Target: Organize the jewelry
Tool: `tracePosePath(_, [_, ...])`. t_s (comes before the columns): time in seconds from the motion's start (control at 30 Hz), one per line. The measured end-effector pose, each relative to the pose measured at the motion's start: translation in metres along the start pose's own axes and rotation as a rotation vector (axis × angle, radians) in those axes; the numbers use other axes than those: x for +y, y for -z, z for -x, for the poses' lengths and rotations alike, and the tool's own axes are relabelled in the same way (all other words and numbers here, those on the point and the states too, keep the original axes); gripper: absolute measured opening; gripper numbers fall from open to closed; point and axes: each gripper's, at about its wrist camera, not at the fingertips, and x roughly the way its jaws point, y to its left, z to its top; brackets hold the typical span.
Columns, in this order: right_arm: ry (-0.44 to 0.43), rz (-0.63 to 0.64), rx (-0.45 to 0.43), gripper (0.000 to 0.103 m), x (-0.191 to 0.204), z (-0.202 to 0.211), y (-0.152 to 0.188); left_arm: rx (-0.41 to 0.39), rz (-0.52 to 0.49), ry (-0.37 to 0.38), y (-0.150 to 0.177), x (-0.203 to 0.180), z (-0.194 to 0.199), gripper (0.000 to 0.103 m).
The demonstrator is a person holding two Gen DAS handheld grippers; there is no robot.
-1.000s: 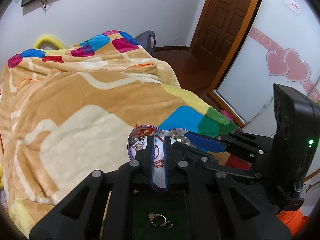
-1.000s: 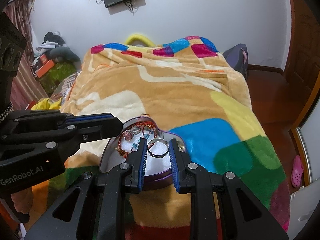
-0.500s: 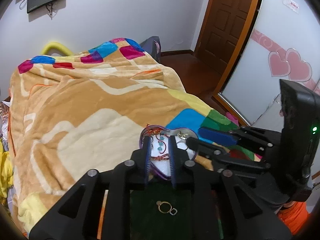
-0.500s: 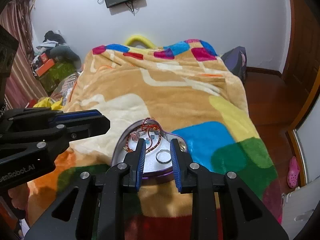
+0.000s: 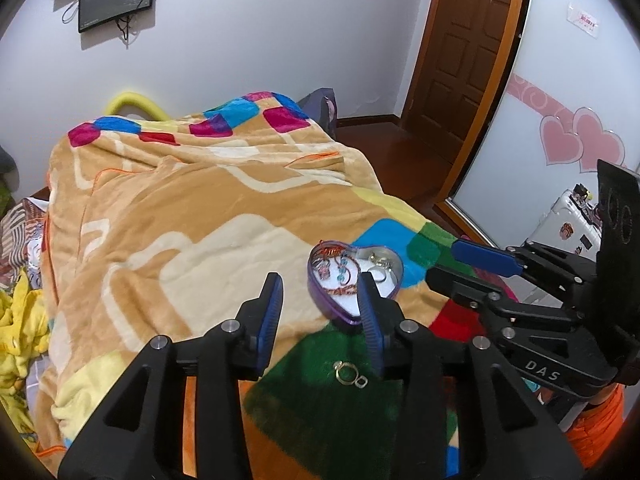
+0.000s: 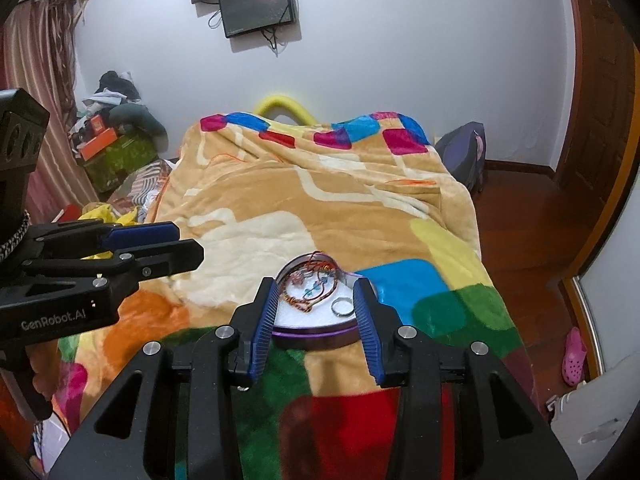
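A purple heart-shaped tin (image 5: 340,312) lies on the blanket and holds red cord bracelets, blue-bead earrings and silver rings. It also shows in the right wrist view (image 6: 316,330), with a silver ring (image 6: 342,306) inside it. My left gripper (image 5: 320,292) is open and empty, raised above the tin's near left side. My right gripper (image 6: 316,292) is open and empty, above the tin's near edge. A gold ring with a small square piece (image 5: 350,374) lies loose on the green patch of blanket, near my left gripper.
A multicoloured fleece blanket (image 5: 180,220) covers the bed. A wooden door (image 5: 468,52) and a mirrored wardrobe with pink hearts (image 5: 560,148) stand to the right. A purple bag (image 6: 464,156) sits on the floor. Clutter and boxes (image 6: 112,140) lie at the left.
My right gripper let the silver ring go into the tin, opened wide and drew back. My left gripper let go of the tin's rim, opened wide and pulled up and back.
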Motion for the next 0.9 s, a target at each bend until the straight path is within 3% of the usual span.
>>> tracePosePath(0.7, [-0.036, 0.090, 0.186, 0.035, 0.041, -0.053, 0.067, 0.156, 0.023, -0.024, 0.071, 0.025, -0.020, 0.038])
tracePosePath(0.9, [-0.054, 0.137, 0.195, 0.020, 0.050, -0.056, 0.071, 0.178, 0.025, -0.014, 0.078, 0.026, -0.030, 0.030])
